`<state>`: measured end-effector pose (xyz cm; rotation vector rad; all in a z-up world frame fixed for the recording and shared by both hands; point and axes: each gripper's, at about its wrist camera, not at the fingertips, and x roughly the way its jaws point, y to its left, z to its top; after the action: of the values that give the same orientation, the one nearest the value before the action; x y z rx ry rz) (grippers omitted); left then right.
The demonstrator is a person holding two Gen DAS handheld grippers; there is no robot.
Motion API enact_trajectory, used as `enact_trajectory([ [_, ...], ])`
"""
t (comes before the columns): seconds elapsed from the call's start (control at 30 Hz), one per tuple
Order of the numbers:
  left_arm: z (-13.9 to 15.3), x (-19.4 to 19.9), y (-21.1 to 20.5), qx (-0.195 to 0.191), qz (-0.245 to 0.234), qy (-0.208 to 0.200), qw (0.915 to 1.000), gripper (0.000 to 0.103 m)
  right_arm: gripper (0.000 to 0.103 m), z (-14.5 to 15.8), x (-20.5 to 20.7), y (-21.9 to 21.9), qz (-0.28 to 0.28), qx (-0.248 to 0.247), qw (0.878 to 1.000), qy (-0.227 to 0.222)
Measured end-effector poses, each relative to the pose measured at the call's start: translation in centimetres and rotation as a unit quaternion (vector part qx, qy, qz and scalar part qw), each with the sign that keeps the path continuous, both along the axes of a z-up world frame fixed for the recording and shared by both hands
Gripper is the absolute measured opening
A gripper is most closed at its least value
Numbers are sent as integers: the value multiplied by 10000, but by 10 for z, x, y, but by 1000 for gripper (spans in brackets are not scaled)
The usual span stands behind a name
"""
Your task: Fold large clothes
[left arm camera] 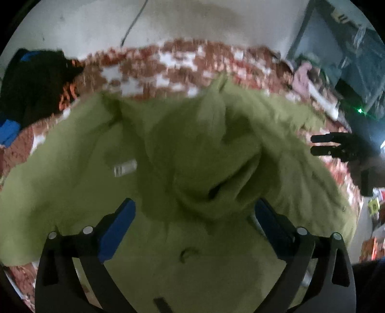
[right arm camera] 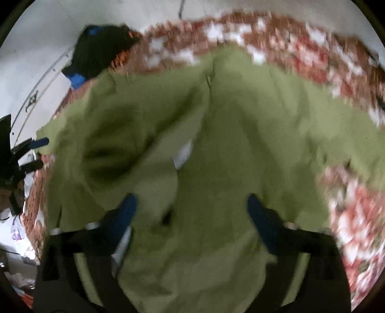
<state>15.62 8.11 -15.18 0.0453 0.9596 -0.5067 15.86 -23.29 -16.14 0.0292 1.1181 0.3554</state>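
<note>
Bed covered by a red-and-white patterned bedspread [left arm camera: 149, 65]. Spread across most of it, a large light-green garment [left arm camera: 192, 156], rumpled in the middle. At the far left corner, a heap of dark clothing [left arm camera: 33, 81] with blue and orange patches.

A bedspread [left arm camera: 154, 65] patterned in red-brown and white covers the bed. At its far left corner lies a black bundle [left arm camera: 33, 79] with blue patches, seen also from the right wrist [right arm camera: 96, 53]. Behind the bedspread rises a pale wall [left arm camera: 192, 21] with a thin cable [left arm camera: 134, 21] running down it. Past the bedspread's right end stands a glass-fronted cabinet [left arm camera: 346, 48]; a pink cloth [left arm camera: 303, 77] lies near that end.
</note>
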Motion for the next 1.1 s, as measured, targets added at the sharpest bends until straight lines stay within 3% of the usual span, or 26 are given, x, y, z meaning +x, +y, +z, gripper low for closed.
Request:
enact_trajectory([
  [0.13, 12, 12, -26, -123, 236, -248, 9993, 98, 98, 35, 31, 45, 210, -81, 9983, -539],
  [0.23, 2, 27, -47, -184, 458, -290, 9984, 98, 98, 37, 43, 73, 333, -349, 9952, -854],
  [0.33, -20, 36, -60, -189, 554, -189, 9981, 98, 98, 14, 59, 95, 285, -648, 9943, -803],
  [0.47, -63, 44, -75, 136, 485, 26, 9987, 98, 98, -25, 67, 105, 61, -700, 9961, -541],
  [0.73, -132, 44, -78, 446, 441, 551, 9965, 98, 98, -101, 50, 90, -22, -1160, 9926, -351],
  [0.83, -142, 38, -81, 590, 436, 580, 9956, 99, 98, -119, 39, 85, 102, -1340, 9905, -302],
  [0.93, -141, 37, -75, 546, 471, 701, 9949, 99, 98, -131, 34, 69, -124, -1102, 9938, -58],
  [1.1, -138, 28, -55, 511, 482, 824, 9941, 99, 98, -129, 31, 70, -104, -1255, 9920, -1],
])
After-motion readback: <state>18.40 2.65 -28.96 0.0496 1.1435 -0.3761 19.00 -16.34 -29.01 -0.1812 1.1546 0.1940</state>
